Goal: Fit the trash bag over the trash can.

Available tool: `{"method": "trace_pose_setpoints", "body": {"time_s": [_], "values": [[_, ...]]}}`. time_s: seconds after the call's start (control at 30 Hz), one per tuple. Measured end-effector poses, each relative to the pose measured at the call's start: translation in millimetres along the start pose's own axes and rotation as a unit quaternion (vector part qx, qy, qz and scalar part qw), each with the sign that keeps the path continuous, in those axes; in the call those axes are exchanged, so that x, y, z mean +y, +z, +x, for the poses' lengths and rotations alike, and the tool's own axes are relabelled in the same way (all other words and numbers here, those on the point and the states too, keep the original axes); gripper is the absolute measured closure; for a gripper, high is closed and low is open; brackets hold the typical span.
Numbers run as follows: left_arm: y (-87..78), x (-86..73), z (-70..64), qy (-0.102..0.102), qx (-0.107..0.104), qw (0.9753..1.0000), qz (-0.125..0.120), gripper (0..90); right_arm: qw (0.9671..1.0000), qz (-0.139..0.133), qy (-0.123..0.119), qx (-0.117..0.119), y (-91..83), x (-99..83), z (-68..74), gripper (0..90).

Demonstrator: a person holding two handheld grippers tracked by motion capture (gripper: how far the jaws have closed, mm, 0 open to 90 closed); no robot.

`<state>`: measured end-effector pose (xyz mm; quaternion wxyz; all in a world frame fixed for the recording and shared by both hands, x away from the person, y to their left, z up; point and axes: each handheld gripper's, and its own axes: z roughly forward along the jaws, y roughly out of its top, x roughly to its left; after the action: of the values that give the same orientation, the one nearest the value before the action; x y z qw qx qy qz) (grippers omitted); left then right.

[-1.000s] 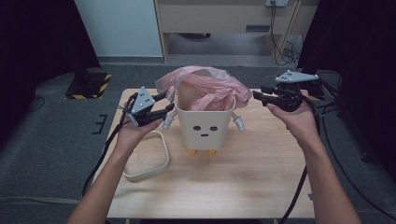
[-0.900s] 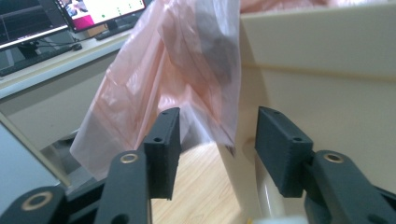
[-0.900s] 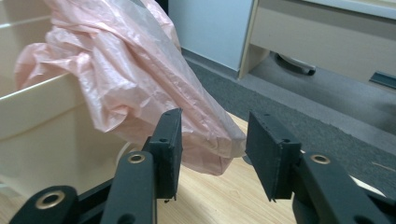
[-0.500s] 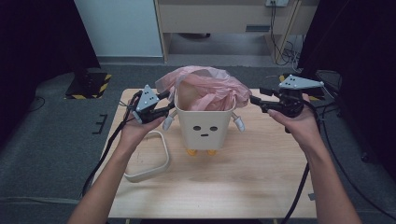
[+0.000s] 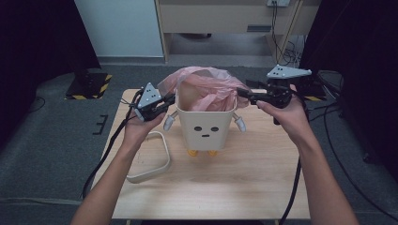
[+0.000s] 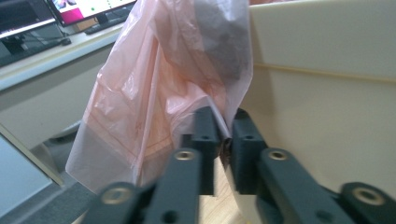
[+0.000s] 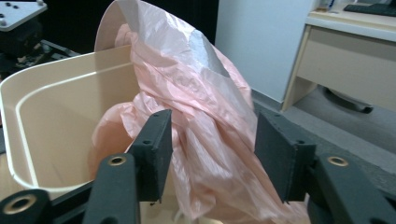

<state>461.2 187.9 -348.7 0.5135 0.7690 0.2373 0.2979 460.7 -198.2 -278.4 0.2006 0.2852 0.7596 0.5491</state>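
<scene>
A cream bin (image 5: 205, 126) with a little face stands mid-bench (image 5: 244, 187), and a pink bag (image 5: 206, 86) billows out of its top, draping over the rim at both sides. The left claw (image 5: 170, 99), at the bin's nine o'clock, is clamped on the bag's edge just outside the bin wall; in the left gripper view the jaws stand nearly together with a pinch of pink film between them. The right claw (image 5: 241, 93), at three o'clock, has its jaws apart, straddling a hanging fold of bag by the rim without gripping it. A cream ring (image 5: 152, 161) lies on the bench at the bin's eight o'clock.
</scene>
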Motion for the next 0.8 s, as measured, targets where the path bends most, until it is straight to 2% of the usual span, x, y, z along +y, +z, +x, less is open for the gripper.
{"method": "trace_pose_setpoints", "body": {"time_s": [0.07,0.1,0.13,0.2,0.23,0.27,0.33,0.37,0.4,0.57,0.6,0.63,0.8], "values": [[-0.6,0.2,1.7,-0.006,-0.001,1.0000,0.001,88.7,1.0000,0.002,0.001,0.003,3.7,1.3,0.7,49.2],[-1.6,-0.2,0.8,-0.017,-0.004,0.9998,0.004,89.1,1.0000,0.002,0.005,0.004,5.2,2.0,1.1,50.9],[-3.9,0.6,1.2,-0.016,-0.004,0.9999,0.003,89.6,0.9999,0.005,0.008,0.007,6.5,3.7,0.8,55.1],[-5.5,1.2,1.7,-0.016,-0.004,0.9999,0.001,89.7,0.9999,0.006,0.007,0.007,6.6,4.3,0.9,57.6],[-7.2,1.7,2.0,-0.016,-0.004,0.9999,0.000,89.8,0.9998,0.012,0.008,0.011,7.0,5.6,0.5,63.1],[-8.0,2.5,3.5,-0.009,-0.003,0.9999,-0.005,89.8,0.9998,0.012,0.008,0.011,7.0,5.6,0.5,63.1],[-11.2,2.2,4.1,-0.008,-0.003,0.9999,-0.006,89.8,0.9997,0.016,0.006,0.015,7.1,6.9,0.6,69.9],[-13.3,1.3,3.5,-0.017,-0.004,0.9998,-0.001,89.8,0.9997,0.018,0.007,0.018,7.4,7.5,1.1,72.6],[-14.7,0.8,5.2,-0.010,-0.002,0.9999,-0.006,89.8,0.9996,0.019,0.006,0.020,7.7,7.9,1.6,74.0],[-22.5,-5.5,9.8,-0.021,0.006,0.9997,-0.003,89.9,0.9995,0.027,-0.006,0.015,8.9,11.3,4.7,87.3],[-24.1,-6.6,11.2,-0.023,0.008,0.9997,-0.002,89.9,0.9995,0.028,-0.008,0.016,8.9,12.2,5.3,88.0],[-27.4,-8.1,10.7,-0.038,0.011,0.9992,0.006,89.9,0.9995,0.027,-0.011,0.013,9.1,13.4,6.4,89.1],[-33.8,-10.5,14.1,-0.045,0.013,0.9989,0.000,89.8,0.9991,0.030,-0.026,0.014,9.7,21.2,13.8,90.0]]}}
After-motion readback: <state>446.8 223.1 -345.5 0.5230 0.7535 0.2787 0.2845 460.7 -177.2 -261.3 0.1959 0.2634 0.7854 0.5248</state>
